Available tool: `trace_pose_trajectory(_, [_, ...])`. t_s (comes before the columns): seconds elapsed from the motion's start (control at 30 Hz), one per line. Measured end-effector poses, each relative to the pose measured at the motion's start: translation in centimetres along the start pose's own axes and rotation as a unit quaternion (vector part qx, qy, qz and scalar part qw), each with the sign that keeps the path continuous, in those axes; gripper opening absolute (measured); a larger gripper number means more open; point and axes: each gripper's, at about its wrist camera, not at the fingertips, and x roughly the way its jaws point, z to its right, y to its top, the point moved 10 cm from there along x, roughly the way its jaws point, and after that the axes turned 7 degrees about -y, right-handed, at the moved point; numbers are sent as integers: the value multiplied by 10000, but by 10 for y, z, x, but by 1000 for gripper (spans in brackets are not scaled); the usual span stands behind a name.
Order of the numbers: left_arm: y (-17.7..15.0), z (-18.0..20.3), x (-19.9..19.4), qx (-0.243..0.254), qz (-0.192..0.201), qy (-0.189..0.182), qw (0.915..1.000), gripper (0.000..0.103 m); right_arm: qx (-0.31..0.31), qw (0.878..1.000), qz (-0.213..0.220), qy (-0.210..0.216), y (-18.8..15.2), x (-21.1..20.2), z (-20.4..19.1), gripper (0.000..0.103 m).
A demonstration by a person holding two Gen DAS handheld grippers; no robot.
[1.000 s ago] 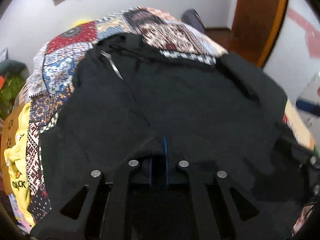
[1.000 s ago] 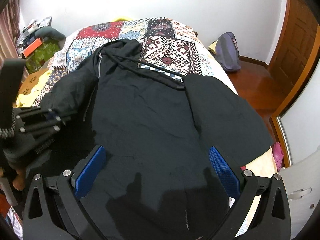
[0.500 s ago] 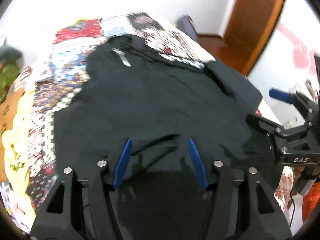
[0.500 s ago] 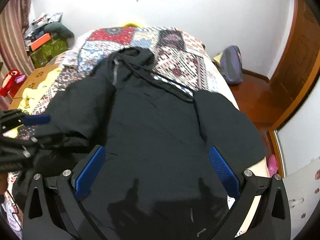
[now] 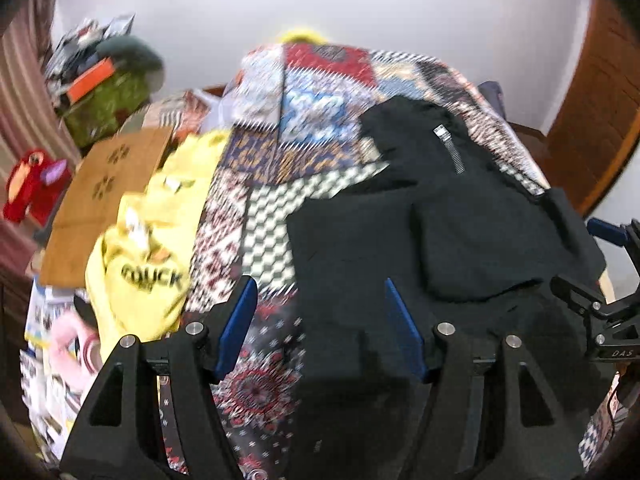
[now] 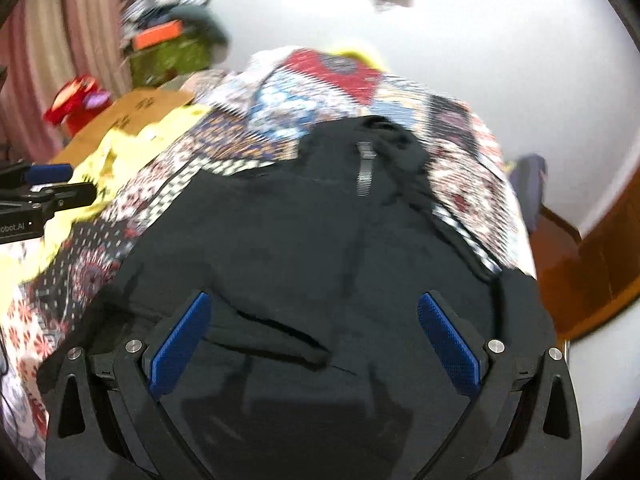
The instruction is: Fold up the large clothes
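A black zip-up hoodie (image 5: 460, 220) lies spread on the patchwork bedspread (image 5: 312, 92), its zipper (image 5: 450, 148) toward the far end. My left gripper (image 5: 320, 328) hovers over the hoodie's left edge. Its jaws are opening, with only the cloth and bedspread below them, not pinched. The right gripper (image 5: 600, 280) shows at that view's right edge. In the right wrist view, my right gripper (image 6: 314, 340) stands open above the hoodie (image 6: 320, 240), over a sleeve fold (image 6: 280, 340) lying across the body. The left gripper (image 6: 44, 184) pokes in at the left.
A yellow printed garment (image 5: 144, 248) lies on the bed's left side beside a brown cardboard box (image 5: 108, 184). A red toy (image 5: 32, 188) and green clutter (image 5: 108, 104) sit further left. A wooden door (image 5: 592, 120) and a bag (image 6: 528, 184) are on the right.
The left gripper was shut on black fabric, then let go and swung left off the hoodie's body. The right gripper also swung left and stayed open.
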Motion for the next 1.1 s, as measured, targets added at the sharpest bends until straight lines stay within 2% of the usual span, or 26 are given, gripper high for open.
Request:
trace_pose_trajectory(0.27, [-51,-24,43,-159,-542,49,9984,65,-707,9957,-597,63,-7,57,-49,101])
trace_pose_trajectory(0.37, [-68,-23,58,-181,-734,-18,9971,65,-987,9926,-700,-75,-11,71,-57,100])
trace_pose_trajectory(0.43, [-78,-23,68,-180,-855,-25,9962,65,-1166,9904,-709,-224,-12,80,-60,96])
trace_pose_trajectory(0.53, [-87,-24,78,-205,-958,-19,9952,65,-1226,9902,-632,-205,-10,80,-61,85])
trace_pose_trajectory(0.6, [-89,-25,80,-282,-953,-67,9950,65,-1307,9893,-615,-224,-10,80,-60,56])
trace_pose_trajectory(0.7, [-91,-27,82,-398,-964,-111,9945,65,-1287,9896,-634,48,-11,79,-64,34])
trace_pose_trajectory(0.8, [-93,-27,82,-424,-981,-95,9942,65,-1195,9917,-465,117,-6,68,-60,26])
trace_pose_trajectory(0.9, [-93,-28,82,-397,-988,-37,9943,65,-908,9953,-260,210,2,52,-46,24])
trace_pose_trajectory(1.1, [-87,-27,75,-392,-996,84,9942,65,47,9996,263,26,22,11,26,23])
